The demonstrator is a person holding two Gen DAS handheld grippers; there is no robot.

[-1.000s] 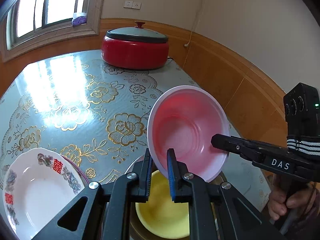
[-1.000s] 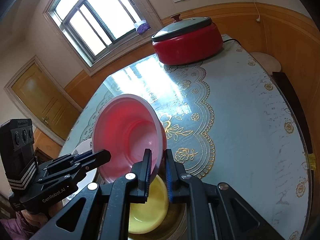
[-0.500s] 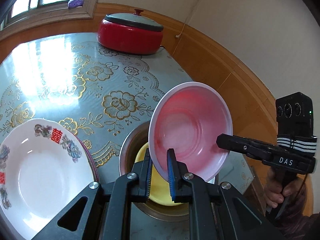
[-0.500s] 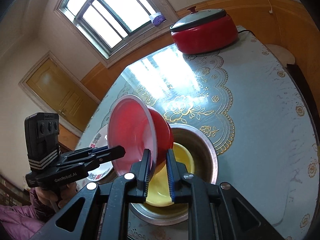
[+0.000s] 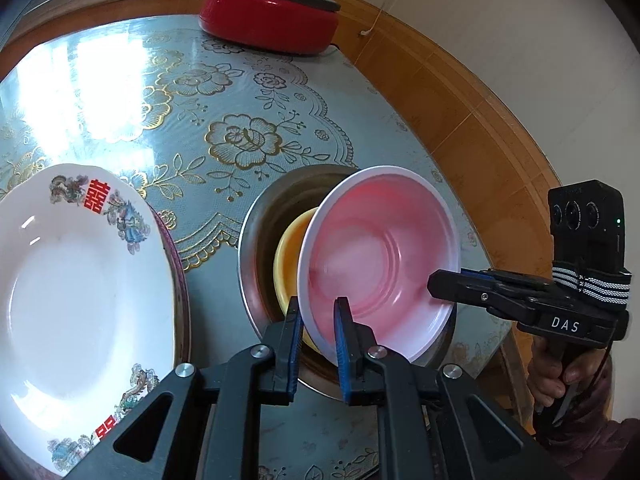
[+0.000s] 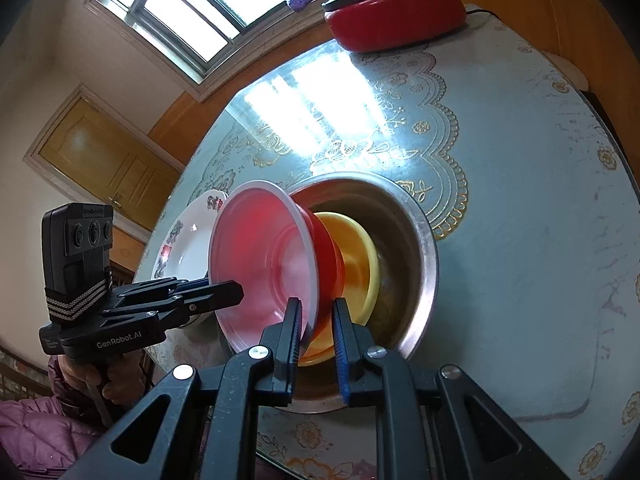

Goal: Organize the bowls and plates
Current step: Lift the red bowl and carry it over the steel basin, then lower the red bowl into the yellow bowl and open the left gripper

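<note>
**Red bowl held tilted over the nested pair, both tongs on its rim**

The red bowl (image 5: pixel 380 256) hangs tilted above the steel basin (image 5: pixel 260 232), which already holds the yellow bowl (image 5: pixel 286 256). Both tongs grip it. The left gripper (image 5: pixel 318 320) is nearly closed, its pads pinching the white rim at the bowl's 6 o'clock in the left wrist view. The right gripper (image 6: pixel 316 320) is closed to the same narrow gap on the rim, seen edge-on in its own camera; from the left view it reaches in at about 3 o'clock (image 5: pixel 448 284).

The move seems to turn on the tilt. In the right wrist view the bowl's mouth faces toward 9 o'clock while its base points toward 3 o'clock, at the yellow bowl (image 6: pixel 356 256) lying just beyond and below. The bowl probably has to be levelled, mouth up, before it can nest. Neither hand is clearly nearer; they hold adjacent parts of the rim.

The white plate (image 5: pixel 80 280) rests on a stack at 9 o'clock of the basin, near it. The red cooker (image 5: pixel 268 16) sits well apart at 12 o'clock on the table (image 5: pixel 200 92).
</note>
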